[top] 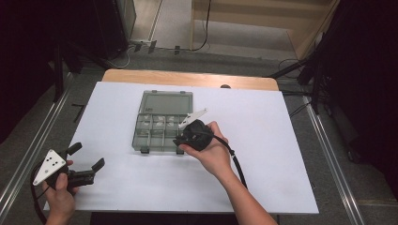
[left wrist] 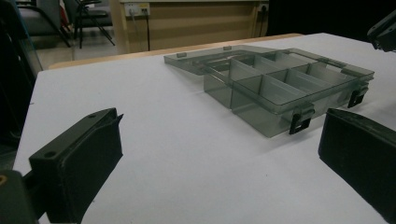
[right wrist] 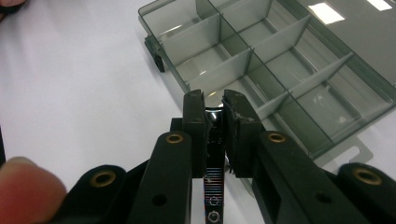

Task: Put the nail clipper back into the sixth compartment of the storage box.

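Observation:
A smoky clear compartment box point(top: 159, 126) lies open on the white table cover, its lid point(top: 167, 103) flat behind it and its cells bare. My right gripper point(top: 184, 138) hovers over the box's front right corner. In the right gripper view the right gripper point(right wrist: 214, 105) is shut on a small, thin dark object point(right wrist: 213, 179) with a shiny top, above the divided cells point(right wrist: 261, 60). My left gripper point(top: 88, 156) rests open near the table's front left corner. In the left gripper view the left gripper point(left wrist: 219, 154) has nothing between its jaws, and the box point(left wrist: 280, 84) lies ahead to the right.
The white cover point(top: 267, 154) spreads over a wooden table point(top: 187, 77). Two black latches point(left wrist: 301, 122) hang on the box's front wall. Metal rails point(top: 328, 159) run along both sides of the table, and cables lie on the floor behind it.

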{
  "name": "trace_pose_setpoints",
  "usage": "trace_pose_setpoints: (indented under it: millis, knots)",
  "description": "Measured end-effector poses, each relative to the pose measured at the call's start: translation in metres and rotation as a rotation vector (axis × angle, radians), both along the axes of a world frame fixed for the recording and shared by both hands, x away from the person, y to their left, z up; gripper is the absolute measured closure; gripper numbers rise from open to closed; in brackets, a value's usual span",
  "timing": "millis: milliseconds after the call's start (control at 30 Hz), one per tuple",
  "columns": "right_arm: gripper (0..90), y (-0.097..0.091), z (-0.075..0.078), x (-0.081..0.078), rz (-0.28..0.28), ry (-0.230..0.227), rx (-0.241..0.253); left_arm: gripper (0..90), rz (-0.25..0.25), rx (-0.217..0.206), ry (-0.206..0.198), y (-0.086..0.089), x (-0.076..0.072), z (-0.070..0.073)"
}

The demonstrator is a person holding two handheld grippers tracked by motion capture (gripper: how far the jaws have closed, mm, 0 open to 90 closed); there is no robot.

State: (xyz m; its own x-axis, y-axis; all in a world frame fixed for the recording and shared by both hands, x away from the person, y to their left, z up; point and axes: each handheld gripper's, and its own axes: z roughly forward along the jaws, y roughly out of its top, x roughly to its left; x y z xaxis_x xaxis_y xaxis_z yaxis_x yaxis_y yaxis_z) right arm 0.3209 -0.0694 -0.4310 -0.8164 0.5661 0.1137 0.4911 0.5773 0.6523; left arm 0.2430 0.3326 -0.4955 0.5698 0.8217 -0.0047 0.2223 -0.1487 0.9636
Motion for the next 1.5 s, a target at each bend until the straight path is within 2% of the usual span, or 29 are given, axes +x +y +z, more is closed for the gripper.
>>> trace_pose_setpoints:
  millis: [1000,1500]
  knots:
    - [81.5,0.05,0.001,0.021,0.017,-0.001,0.0,0.0,-0.005,-0.007,0.0,0.001,0.0,0.0]
    - [81.4,0.068,-0.008,0.033,-0.026,0.004,0.02,0.0,-0.012,-0.011,0.0,0.001,0.0,0.0]
